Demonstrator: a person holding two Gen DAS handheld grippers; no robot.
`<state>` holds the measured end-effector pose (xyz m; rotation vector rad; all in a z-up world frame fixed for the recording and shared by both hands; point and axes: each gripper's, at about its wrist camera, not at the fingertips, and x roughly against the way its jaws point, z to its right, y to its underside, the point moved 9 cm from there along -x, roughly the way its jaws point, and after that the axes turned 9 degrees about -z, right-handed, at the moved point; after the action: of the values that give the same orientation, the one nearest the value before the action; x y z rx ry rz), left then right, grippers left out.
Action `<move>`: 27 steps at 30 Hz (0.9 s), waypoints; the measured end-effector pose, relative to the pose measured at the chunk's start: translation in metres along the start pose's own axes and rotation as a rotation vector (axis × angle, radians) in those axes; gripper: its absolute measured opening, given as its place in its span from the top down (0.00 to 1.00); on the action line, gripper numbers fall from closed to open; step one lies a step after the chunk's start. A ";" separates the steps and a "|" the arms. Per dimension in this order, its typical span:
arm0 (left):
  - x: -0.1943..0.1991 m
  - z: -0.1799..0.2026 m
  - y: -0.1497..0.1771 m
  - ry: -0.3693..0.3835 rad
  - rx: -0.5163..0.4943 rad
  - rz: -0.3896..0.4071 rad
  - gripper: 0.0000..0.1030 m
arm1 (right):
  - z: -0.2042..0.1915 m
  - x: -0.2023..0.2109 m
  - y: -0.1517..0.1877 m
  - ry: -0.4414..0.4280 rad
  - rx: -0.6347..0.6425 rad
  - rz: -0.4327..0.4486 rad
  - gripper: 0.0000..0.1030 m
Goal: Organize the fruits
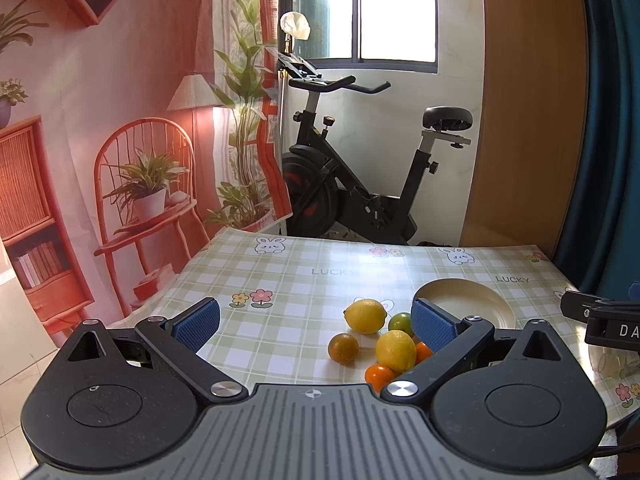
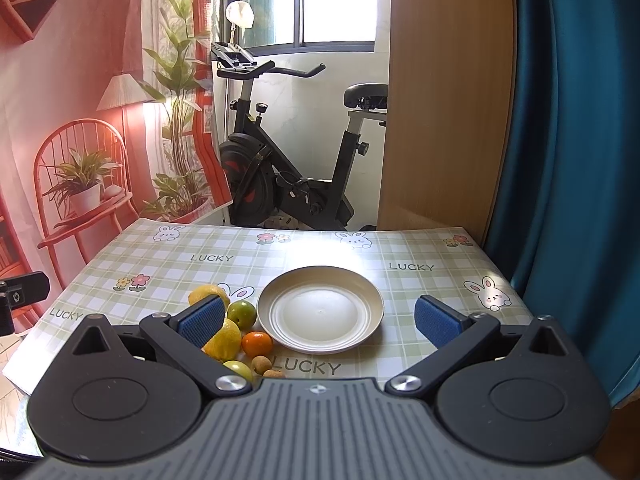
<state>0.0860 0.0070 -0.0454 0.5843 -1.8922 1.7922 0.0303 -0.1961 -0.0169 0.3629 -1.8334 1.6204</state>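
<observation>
A cluster of fruit lies on the checked tablecloth left of a cream plate [image 2: 320,310]. In the left wrist view I see a far lemon [image 1: 365,316], a near lemon [image 1: 395,351], a green citrus [image 1: 401,322], a dark orange [image 1: 343,348] and a small orange [image 1: 379,377]. In the right wrist view the green citrus [image 2: 241,313], a small orange [image 2: 257,344] and two small brown fruits [image 2: 260,363] show. The plate is empty and also shows in the left wrist view [image 1: 466,302]. My left gripper [image 1: 316,322] is open above the table. My right gripper [image 2: 320,320] is open, hovering before the plate.
The tablecloth [image 2: 172,268] covers a small table ending at its far edge. An exercise bike [image 2: 288,160] stands behind it. A wooden panel [image 2: 444,120] and blue curtain [image 2: 568,160] are at right. The right gripper's body shows in the left wrist view [image 1: 608,322].
</observation>
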 end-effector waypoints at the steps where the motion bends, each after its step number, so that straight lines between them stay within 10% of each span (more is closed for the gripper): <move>1: 0.000 0.000 0.000 0.000 0.002 0.000 0.00 | 0.000 0.000 0.000 -0.001 0.000 0.000 0.00; 27: 0.005 0.004 0.001 0.000 -0.013 0.028 0.00 | 0.003 0.004 -0.002 0.000 -0.008 0.008 0.00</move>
<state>0.0807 0.0034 -0.0435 0.5557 -1.9196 1.7957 0.0279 -0.1984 -0.0134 0.3527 -1.8428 1.6178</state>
